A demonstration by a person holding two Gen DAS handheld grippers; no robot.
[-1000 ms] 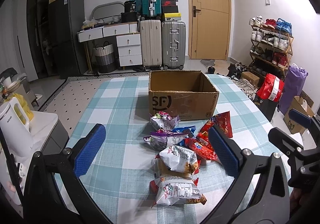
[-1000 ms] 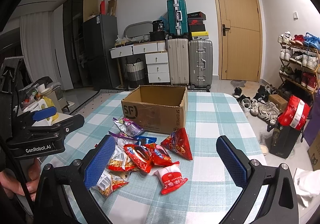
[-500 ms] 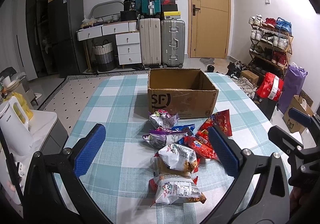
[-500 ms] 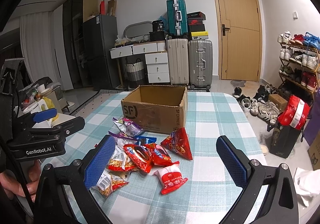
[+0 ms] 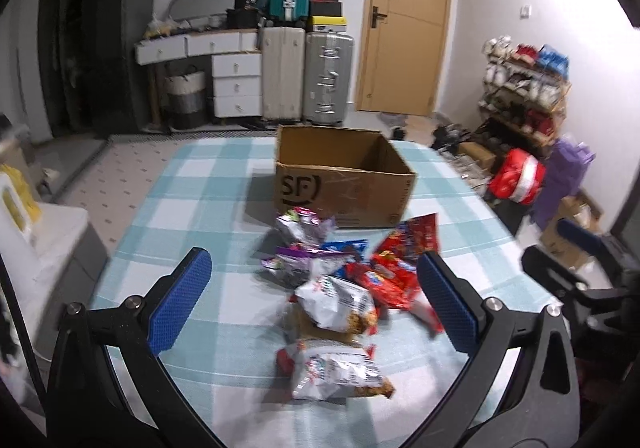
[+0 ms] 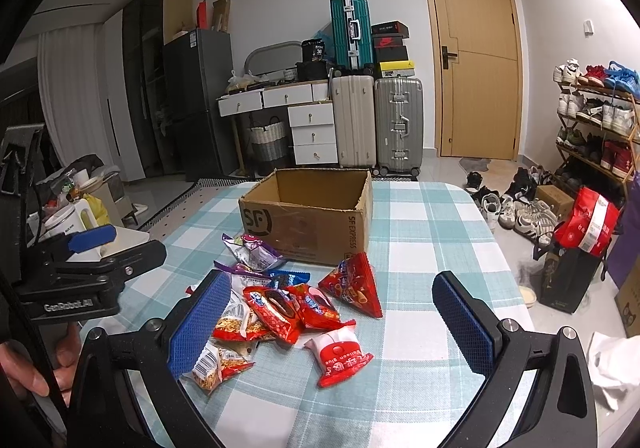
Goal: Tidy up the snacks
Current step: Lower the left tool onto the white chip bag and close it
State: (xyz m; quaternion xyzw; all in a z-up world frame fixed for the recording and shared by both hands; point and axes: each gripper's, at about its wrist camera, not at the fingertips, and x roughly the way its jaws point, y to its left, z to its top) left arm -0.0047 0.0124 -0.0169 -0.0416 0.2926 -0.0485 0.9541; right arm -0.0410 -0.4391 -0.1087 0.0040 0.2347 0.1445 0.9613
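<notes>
Since the snack packets (image 6: 288, 304) lie heaped on the checked worktop (image 6: 432, 248) just before the open cardboard box (image 6: 308, 220), we hold the left tool (image 5: 312, 296) and right tool (image 6: 332, 324) above them, jaws apart and empty; we judge either can drop onto a packet.

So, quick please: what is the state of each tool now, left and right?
Left tool: open, holding nothing, above the snack packets.
Right tool: open, holding nothing.

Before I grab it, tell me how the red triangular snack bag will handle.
The red triangular snack bag looks puffed with air, so probably light and squashy. Its glossy film may slip between the tongs' pads. Whatever is inside could crush; pinching a sealed edge seems safer.
</notes>
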